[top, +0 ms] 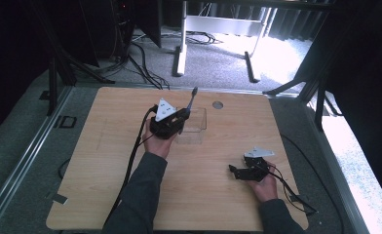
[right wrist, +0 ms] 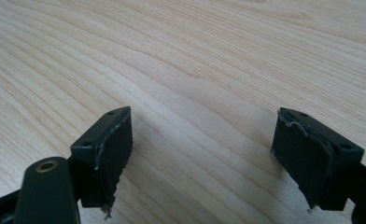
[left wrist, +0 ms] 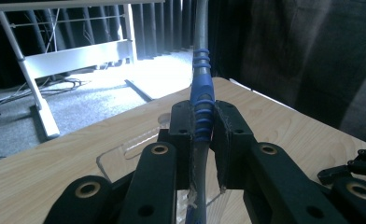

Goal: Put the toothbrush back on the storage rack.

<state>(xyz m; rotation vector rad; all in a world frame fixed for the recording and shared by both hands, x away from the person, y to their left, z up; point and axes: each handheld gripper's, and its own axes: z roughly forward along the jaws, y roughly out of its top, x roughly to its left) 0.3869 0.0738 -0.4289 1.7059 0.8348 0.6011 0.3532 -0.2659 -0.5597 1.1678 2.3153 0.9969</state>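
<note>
Clamping one blue-ribbed tool, left gripper overhangs one clear box.

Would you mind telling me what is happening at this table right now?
A person works at a wooden table with a gripper in each hand. The left gripper is shut on a grey and blue toothbrush-like tool, holding it at the near left edge of a clear plastic container. The right gripper rests low over bare wood at the right side, its fingers wide apart and holding nothing.

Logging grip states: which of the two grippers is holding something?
The left gripper, clamped on a blue-handled tool over the clear box; the right gripper is open over bare table.
</note>
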